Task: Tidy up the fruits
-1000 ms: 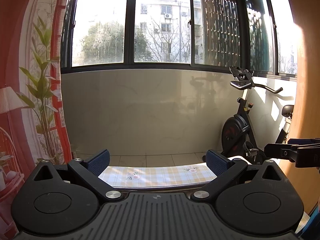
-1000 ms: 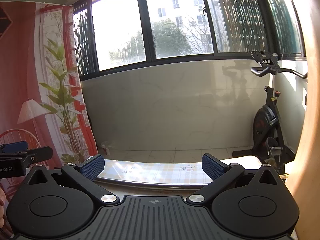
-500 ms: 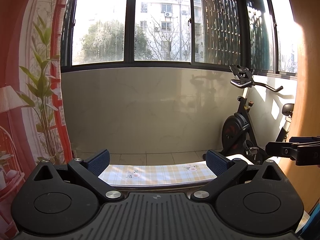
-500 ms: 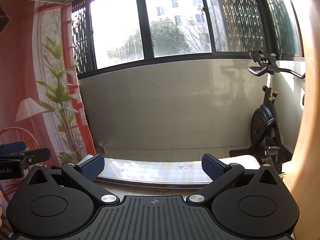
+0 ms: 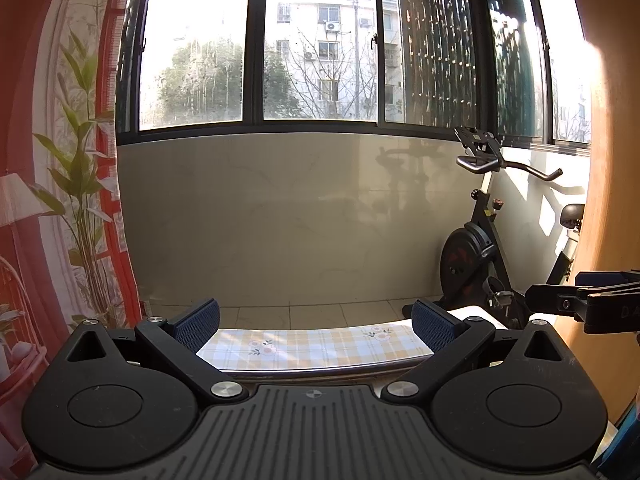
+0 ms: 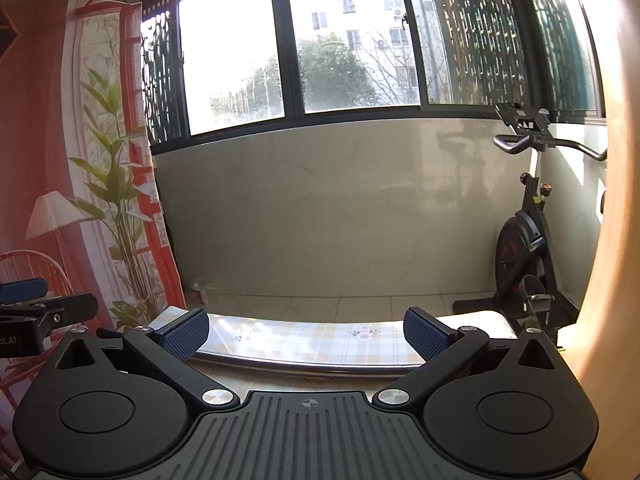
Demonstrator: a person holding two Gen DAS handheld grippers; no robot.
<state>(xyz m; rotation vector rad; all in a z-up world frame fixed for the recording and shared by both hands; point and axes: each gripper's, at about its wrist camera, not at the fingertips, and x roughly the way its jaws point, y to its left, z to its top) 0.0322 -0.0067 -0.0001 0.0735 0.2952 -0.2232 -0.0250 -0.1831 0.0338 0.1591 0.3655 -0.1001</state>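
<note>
Your left gripper (image 5: 316, 320) stands wide open and empty, and your right gripper (image 6: 306, 330) is just as wide and holds nothing. Both are level and aimed over the far edge of the desk (image 5: 320, 346), toward the wall and the exercise bike (image 6: 524, 240). No fruit shows in either view, so where it lies cannot be told; only a strip of checked cloth is visible. By my reading nothing is sorted yet: you have the whole job ahead. Tilt down to find the fruit first.
</note>
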